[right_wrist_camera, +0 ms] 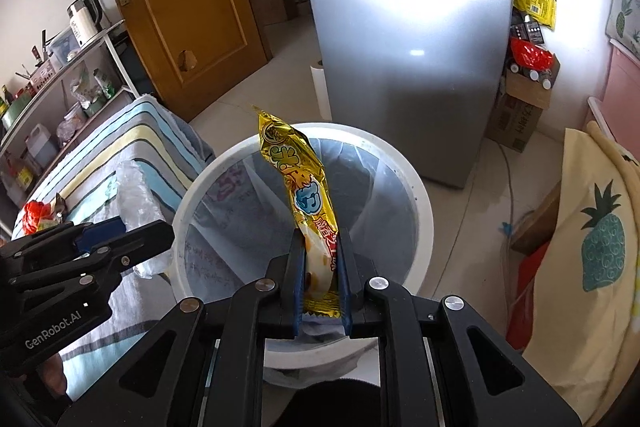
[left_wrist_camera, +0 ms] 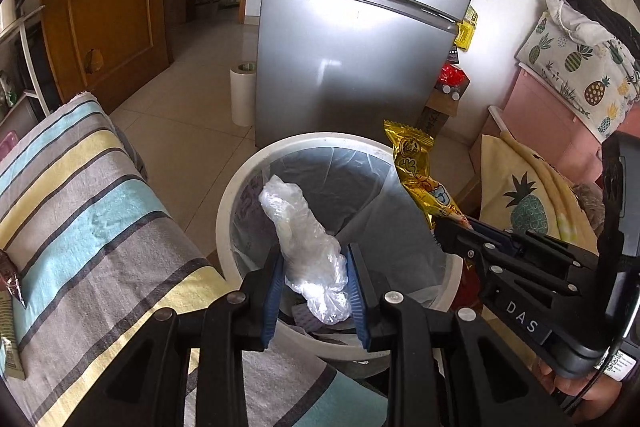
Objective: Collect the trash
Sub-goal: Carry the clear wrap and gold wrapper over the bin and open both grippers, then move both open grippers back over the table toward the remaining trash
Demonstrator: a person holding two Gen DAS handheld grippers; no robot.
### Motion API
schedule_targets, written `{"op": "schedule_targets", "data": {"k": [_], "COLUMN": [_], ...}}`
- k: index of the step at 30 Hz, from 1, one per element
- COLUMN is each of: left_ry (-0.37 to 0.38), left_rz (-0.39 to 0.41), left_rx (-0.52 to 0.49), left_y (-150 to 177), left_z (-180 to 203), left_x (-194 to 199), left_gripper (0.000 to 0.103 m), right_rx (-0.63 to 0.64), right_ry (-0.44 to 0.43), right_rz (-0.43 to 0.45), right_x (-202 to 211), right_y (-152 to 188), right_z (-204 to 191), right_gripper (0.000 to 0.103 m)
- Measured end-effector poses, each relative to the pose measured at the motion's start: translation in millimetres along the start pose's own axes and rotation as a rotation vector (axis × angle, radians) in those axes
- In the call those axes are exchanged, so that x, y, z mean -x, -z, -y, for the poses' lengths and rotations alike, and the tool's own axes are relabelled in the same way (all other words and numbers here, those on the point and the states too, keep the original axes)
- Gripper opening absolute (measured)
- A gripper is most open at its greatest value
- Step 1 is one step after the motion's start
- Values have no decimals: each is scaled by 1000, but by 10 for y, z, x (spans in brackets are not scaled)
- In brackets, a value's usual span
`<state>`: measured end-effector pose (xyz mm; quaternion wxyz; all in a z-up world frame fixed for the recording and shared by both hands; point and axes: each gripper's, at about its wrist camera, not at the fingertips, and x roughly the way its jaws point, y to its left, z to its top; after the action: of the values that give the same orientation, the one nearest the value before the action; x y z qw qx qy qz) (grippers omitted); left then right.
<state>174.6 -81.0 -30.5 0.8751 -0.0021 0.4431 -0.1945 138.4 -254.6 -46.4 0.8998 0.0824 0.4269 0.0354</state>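
Observation:
A white round trash bin point(left_wrist_camera: 224, 211) point(right_wrist_camera: 420, 211) with a clear liner stands on the floor in front of the fridge. My left gripper point(left_wrist_camera: 316, 259) is shut on a crumpled clear plastic bag point(left_wrist_camera: 304, 239), held over the bin's opening. My right gripper point(right_wrist_camera: 322, 255) is shut on a yellow snack wrapper point(right_wrist_camera: 304, 183), which sticks up above the bin. In the left wrist view the same yellow snack wrapper point(left_wrist_camera: 420, 171) and the right gripper point(left_wrist_camera: 452, 227) come in from the right over the bin's rim. The left gripper point(right_wrist_camera: 136, 231) shows at the left in the right wrist view.
A silver fridge point(left_wrist_camera: 352, 59) stands behind the bin. A striped cloth surface point(left_wrist_camera: 88, 211) lies left of it, with more wrappers point(right_wrist_camera: 38, 215) on it. A pineapple-print cushion point(right_wrist_camera: 592, 247) and a cardboard box point(right_wrist_camera: 520, 115) are on the right. A paper roll point(left_wrist_camera: 242, 95) stands by the fridge.

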Motion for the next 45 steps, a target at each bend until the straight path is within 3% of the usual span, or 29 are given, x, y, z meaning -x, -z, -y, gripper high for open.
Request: {"op": "schedule_targets", "data": {"k": [4, 7, 9, 24, 45], "left_ry": [-13, -14, -17, -55, -194], "left_rz": [0, 6, 12, 70, 156], "left_rx": [-1, 10, 8, 46, 203], "left_y": [5, 5, 7, 49, 436], "left_z": [-20, -48, -59, -230, -1041], "left_x": [3, 25, 47, 361, 1042], "left_gripper": [35, 50, 50, 50, 50], "right_rx": [12, 9, 14, 20, 124], "right_ry": [17, 13, 13, 0, -116], "right_rz": [-17, -18, -17, 22, 75], "right_x": [-54, -60, -54, 100, 252], "right_y": [18, 29, 43, 35, 32], "right_z": [-31, -27, -41, -172, -842], "right_gripper": [20, 33, 42, 43, 43]}}
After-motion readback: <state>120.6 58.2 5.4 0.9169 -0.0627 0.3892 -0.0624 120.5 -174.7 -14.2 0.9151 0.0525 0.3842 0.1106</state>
